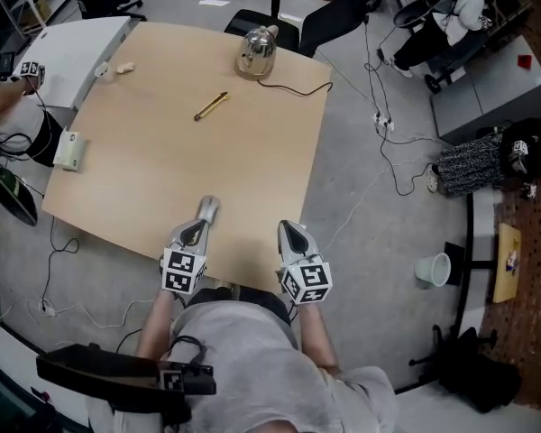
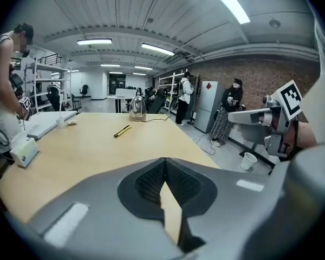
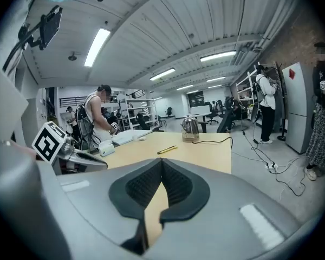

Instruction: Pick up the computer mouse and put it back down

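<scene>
A small whitish mouse (image 1: pixel 123 67) lies at the far left corner of the tan table (image 1: pixel 252 152), far from both grippers; it also shows as a pale speck in the left gripper view (image 2: pixel 71 123). My left gripper (image 1: pixel 207 207) hovers over the table's near edge, jaws shut with nothing between them (image 2: pixel 163 161). Beside it, my right gripper (image 1: pixel 286 229) is also over the near edge, shut and empty (image 3: pixel 161 164). Each gripper shows at the side of the other's view.
A metal kettle (image 1: pixel 257 52) with a black cord stands at the far edge. A yellow pen-like tool (image 1: pixel 211 105) lies mid-table, and a white box (image 1: pixel 69 150) sits at the left edge. A white side table (image 1: pixel 77 48) adjoins the far left corner. People stand around the room.
</scene>
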`<state>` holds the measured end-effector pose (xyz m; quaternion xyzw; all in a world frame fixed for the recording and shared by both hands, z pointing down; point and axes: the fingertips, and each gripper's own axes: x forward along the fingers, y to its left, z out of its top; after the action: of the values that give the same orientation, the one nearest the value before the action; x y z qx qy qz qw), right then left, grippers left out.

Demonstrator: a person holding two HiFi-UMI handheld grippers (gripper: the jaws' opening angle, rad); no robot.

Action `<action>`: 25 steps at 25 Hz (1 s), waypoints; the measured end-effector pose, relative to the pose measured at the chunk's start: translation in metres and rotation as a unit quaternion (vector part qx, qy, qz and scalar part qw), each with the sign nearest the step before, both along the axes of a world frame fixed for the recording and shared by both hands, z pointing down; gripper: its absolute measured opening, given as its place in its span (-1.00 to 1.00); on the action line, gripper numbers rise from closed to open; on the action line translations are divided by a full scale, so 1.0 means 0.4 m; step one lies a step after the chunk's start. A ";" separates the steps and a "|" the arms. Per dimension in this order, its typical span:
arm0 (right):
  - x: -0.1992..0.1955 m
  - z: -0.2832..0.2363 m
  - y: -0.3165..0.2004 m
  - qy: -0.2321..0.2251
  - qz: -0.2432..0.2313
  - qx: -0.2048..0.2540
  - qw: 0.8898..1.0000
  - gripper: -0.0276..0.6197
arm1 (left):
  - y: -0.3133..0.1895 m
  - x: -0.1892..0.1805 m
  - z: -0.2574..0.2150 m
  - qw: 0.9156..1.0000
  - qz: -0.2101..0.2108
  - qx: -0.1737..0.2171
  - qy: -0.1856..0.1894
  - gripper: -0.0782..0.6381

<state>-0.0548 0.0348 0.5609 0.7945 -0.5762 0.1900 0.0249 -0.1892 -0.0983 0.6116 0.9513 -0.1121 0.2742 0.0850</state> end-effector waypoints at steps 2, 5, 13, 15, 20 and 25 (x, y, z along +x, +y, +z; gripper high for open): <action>0.015 0.019 -0.010 -0.009 -0.005 -0.007 1.000 -0.89 | -0.011 0.013 0.024 1.000 -0.004 -0.009 -0.014 -0.73; 0.031 0.048 -0.022 -0.019 -0.010 -0.019 1.000 -0.89 | -0.028 0.026 0.066 0.999 -0.008 -0.015 -0.041 -0.73; 0.080 0.101 -0.050 -0.041 -0.012 -0.039 0.998 -0.89 | -0.071 0.064 0.183 0.994 -0.008 -0.024 -0.109 -0.72; 0.091 0.106 -0.057 -0.044 -0.012 -0.041 0.998 -0.89 | -0.075 0.073 0.210 0.991 0.000 -0.031 -0.127 -0.62; 0.112 0.115 -0.070 -0.053 -0.011 -0.046 0.997 -0.90 | -0.098 0.084 0.265 0.984 0.004 -0.032 -0.177 -0.48; 0.117 0.135 -0.068 -0.066 -0.011 -0.051 0.996 -0.89 | -0.100 0.083 0.317 0.975 -0.004 -0.059 -0.216 -0.21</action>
<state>-0.0079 0.0076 0.6147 0.7715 -0.5750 0.2707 0.0294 -0.1560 -0.1382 0.7383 0.8626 -0.1156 0.4787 0.1162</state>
